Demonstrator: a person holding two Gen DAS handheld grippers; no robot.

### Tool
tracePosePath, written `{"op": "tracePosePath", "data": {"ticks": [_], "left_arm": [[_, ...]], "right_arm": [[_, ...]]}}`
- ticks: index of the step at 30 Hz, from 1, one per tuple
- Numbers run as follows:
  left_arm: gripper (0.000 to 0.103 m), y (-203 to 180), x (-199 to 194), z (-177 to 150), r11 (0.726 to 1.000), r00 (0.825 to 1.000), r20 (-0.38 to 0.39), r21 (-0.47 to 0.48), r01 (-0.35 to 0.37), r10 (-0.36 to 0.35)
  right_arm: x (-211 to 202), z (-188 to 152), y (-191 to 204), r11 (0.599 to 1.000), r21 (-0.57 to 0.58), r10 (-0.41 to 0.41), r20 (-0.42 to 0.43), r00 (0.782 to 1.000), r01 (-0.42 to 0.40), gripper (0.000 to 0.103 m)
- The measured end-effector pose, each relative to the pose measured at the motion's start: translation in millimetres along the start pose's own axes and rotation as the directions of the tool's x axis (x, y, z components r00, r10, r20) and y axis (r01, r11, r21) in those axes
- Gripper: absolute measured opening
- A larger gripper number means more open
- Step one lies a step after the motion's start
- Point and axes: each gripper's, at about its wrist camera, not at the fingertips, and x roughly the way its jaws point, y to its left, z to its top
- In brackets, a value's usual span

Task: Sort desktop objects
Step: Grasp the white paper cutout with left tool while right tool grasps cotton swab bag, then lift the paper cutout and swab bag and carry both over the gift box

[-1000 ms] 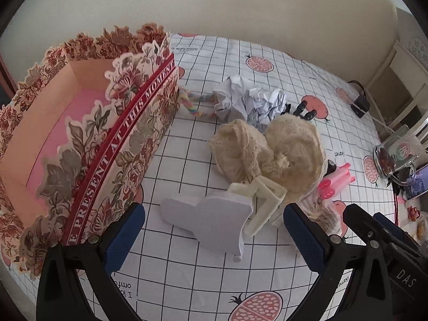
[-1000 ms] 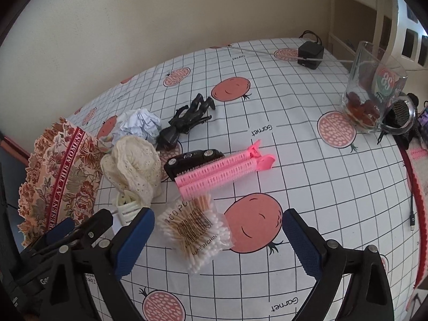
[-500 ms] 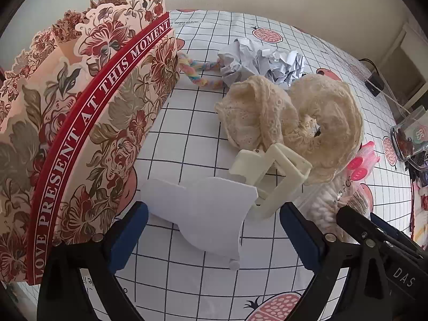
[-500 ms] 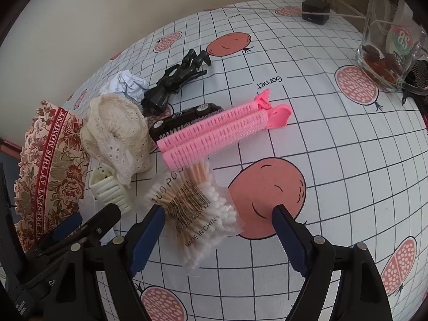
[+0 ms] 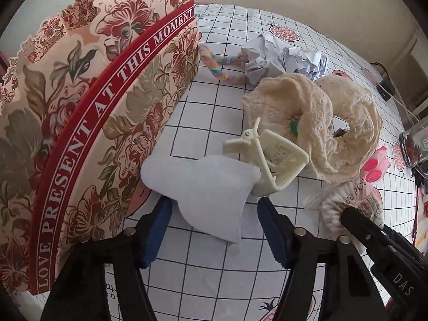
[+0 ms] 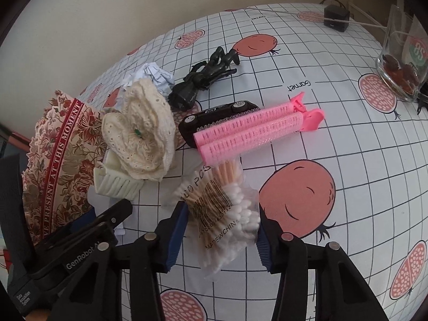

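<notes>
My left gripper (image 5: 214, 214) is open, its blue pads on either side of a flat white foam piece (image 5: 203, 187) that lies beside the floral gift box (image 5: 88, 123). A cream hair claw clip (image 5: 270, 160) rests against the foam piece, with a cream lace scrunchie (image 5: 329, 128) behind it. My right gripper (image 6: 220, 227) is open around a clear bag of cotton swabs (image 6: 222, 206); the pads stand close to the bag's sides. Pink hair rollers (image 6: 251, 136), a black toy car (image 6: 214, 120) and a black claw clip (image 6: 206, 77) lie beyond the bag.
Crumpled white paper (image 5: 283, 58) and a pastel twisted rope (image 5: 216, 67) lie behind the scrunchie. A glass jar (image 6: 404, 61) stands at the far right, a black charger with cable (image 6: 335, 17) at the back. The gift box wall is close to my left gripper's left finger.
Both grippers moved forward and down. The left now straddles the white foam piece, the right now straddles the cotton swab bag, and both jaw gaps have narrowed.
</notes>
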Motion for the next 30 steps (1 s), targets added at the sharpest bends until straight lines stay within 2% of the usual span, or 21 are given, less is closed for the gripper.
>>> {"op": "tracePosePath", "data": {"ticks": [2,5,18,30], "left_arm": [[0.053,1.6,-1.1,0.0,1.000,1.000,0.006,0.010,-0.015,0.015],[0.048,3.1,-1.6,-0.1,1.000,1.000,0.002,0.007,-0.002,0.002],[0.047,11.1,-3.0,-1.1,0.999,0.999,-0.030,-0.019,0.041,-0.042],[0.047,7.7,-22.9,8.0,0.996,0.996,-0.014,-0.024,0.088,-0.089]], "right_arm": [[-1.3,-0.6,1.2,1.000,-0.001,0.002,0.001,1.000,-0.002,0.045],[-2.4,-1.5,5.1,1.000,-0.003,0.004,0.005,1.000,-0.004,0.042],[-12.6,-8.3,9.6,1.000,-0.001,0.028,0.035,0.999,-0.028,0.029],[-32.5,4.6,14.0,0.998,0.014,0.065,0.104,0.992,-0.066,0.028]]}}
